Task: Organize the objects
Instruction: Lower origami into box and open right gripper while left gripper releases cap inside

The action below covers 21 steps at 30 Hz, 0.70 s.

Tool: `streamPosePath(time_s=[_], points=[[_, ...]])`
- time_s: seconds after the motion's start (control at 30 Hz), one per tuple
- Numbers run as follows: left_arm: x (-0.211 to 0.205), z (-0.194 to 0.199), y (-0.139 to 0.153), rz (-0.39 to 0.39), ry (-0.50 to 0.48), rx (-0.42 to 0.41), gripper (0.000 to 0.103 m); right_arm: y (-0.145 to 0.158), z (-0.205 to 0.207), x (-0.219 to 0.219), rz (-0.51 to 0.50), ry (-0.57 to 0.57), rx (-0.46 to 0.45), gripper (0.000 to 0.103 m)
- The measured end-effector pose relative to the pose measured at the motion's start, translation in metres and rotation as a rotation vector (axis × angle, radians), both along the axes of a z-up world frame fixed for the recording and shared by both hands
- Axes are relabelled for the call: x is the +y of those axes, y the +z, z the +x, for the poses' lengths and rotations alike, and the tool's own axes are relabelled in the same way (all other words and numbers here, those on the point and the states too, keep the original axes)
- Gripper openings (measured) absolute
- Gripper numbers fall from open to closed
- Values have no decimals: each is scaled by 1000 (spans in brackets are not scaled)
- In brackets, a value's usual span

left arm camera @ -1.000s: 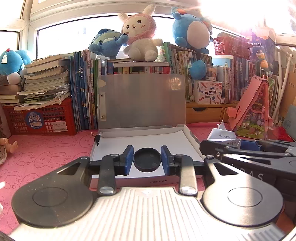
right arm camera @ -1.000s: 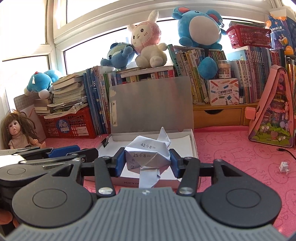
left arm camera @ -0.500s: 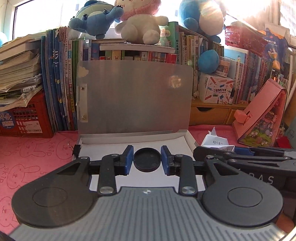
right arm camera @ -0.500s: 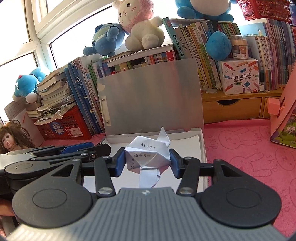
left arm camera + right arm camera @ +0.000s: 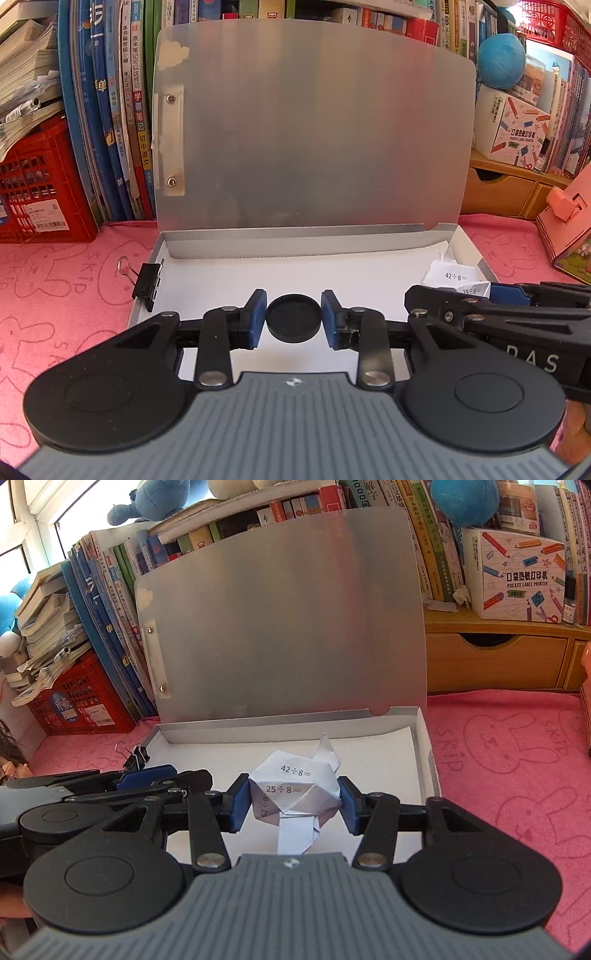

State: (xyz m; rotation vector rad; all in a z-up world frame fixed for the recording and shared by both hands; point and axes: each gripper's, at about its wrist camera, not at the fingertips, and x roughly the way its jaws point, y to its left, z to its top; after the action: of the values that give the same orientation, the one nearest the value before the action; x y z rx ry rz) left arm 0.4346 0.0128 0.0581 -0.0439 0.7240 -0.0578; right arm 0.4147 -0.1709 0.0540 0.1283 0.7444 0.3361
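A grey file box (image 5: 469, 240) lies open on the pink mat, its lid (image 5: 314, 129) standing upright against the books. My left gripper (image 5: 293, 319) is shut on a black round cap (image 5: 293, 322) and holds it over the box's white floor. My right gripper (image 5: 294, 801) is shut on a folded white paper figure (image 5: 295, 790) printed with sums, over the right part of the box (image 5: 424, 746). The paper figure also shows in the left wrist view (image 5: 456, 277), at the right. A black binder clip (image 5: 147, 282) is clipped on the box's left wall.
Rows of books (image 5: 118, 110) and a red crate (image 5: 40, 192) stand behind the box. A white printer carton (image 5: 517, 579) sits on a wooden drawer unit (image 5: 495, 661). A pink house-shaped case (image 5: 569, 221) stands at the right. The pink mat (image 5: 517, 775) surrounds the box.
Both grippers have moved forward and down toward the open box, still holding the cap and the paper figure. The box and lid now fill much more of both views.
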Motion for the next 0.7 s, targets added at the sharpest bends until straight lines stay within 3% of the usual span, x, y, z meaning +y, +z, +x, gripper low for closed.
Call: streamPosePath(time_s=[0.5,0.57,0.63,0.7], points=[[3,14,-34,51,1,39,36,-30,9,2,-15,4,55,56],[4,15,-34,48,2,40,36,-30,10,1,-14,0,58,59],[6,15,-33,41,8,38,37,-29,9,-1,-7,-13,54,70],[7,12,-30,37,12,29,40,-29,8,-3,10,-20,56,74]])
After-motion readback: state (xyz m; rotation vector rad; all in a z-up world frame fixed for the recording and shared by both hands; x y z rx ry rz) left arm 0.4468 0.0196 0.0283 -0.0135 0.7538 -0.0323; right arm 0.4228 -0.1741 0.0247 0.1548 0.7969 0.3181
